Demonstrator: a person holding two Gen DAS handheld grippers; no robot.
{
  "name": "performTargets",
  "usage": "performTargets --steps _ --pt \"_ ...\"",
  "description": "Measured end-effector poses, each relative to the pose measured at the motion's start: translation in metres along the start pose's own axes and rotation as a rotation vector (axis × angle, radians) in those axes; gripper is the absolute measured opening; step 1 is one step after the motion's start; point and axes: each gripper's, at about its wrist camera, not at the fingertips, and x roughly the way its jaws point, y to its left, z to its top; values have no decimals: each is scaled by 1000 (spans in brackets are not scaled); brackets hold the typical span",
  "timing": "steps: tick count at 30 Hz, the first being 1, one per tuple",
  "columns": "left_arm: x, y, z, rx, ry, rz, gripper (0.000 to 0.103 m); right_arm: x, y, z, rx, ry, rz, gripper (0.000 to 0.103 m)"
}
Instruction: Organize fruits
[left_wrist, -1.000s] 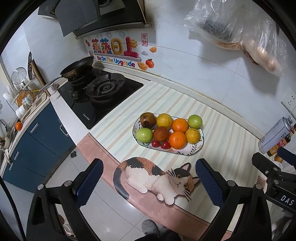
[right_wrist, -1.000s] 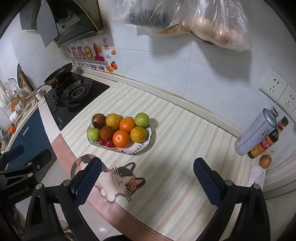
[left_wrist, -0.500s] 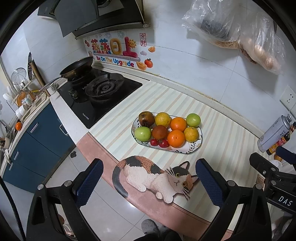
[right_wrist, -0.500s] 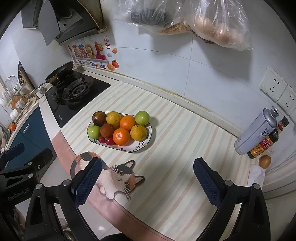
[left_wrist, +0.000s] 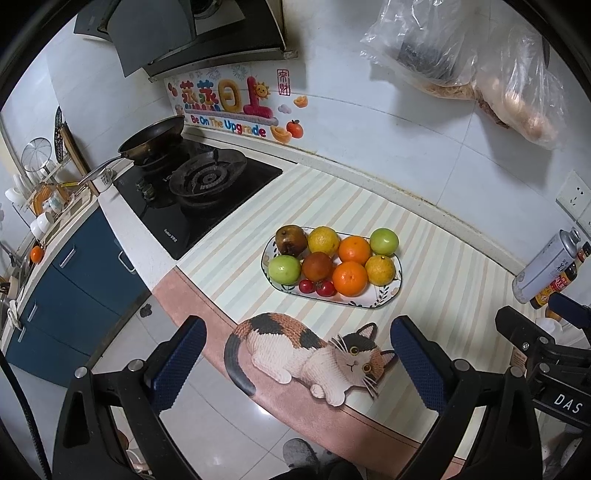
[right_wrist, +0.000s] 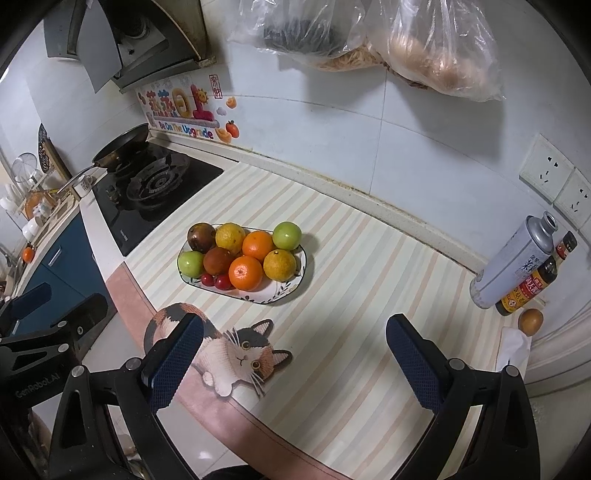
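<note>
An oval patterned plate (left_wrist: 384, 295) sits on the striped counter mat, also in the right wrist view (right_wrist: 284, 291). It holds two oranges (left_wrist: 349, 278), two yellow citrus (left_wrist: 323, 241), two green fruits (left_wrist: 283, 268), two dark red-brown fruits (left_wrist: 317, 266) and cherry tomatoes (left_wrist: 325, 288). My left gripper (left_wrist: 295, 363) is open and empty, held above the counter's front edge, short of the plate. My right gripper (right_wrist: 293, 363) is open and empty, to the right of it and nearer me than the plate.
A gas stove (left_wrist: 199, 184) with a pan (left_wrist: 153, 138) lies left of the mat. A spray can (right_wrist: 511, 262), sauce bottles (right_wrist: 532, 286) and a brown egg (right_wrist: 530, 320) stand at the right. Plastic bags (right_wrist: 406, 40) hang on the wall. A cat picture (left_wrist: 314, 354) marks the mat's front.
Both grippers have drifted slightly; the plate sits a little lower-left in the left view and a little higher-right in the right view. Jaws stay open.
</note>
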Motion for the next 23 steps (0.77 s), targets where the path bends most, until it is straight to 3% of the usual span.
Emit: performTargets --steps 23 --pt "-7 -6 5 4 -20 -4 102 -5 5 0 0 -8 11 101"
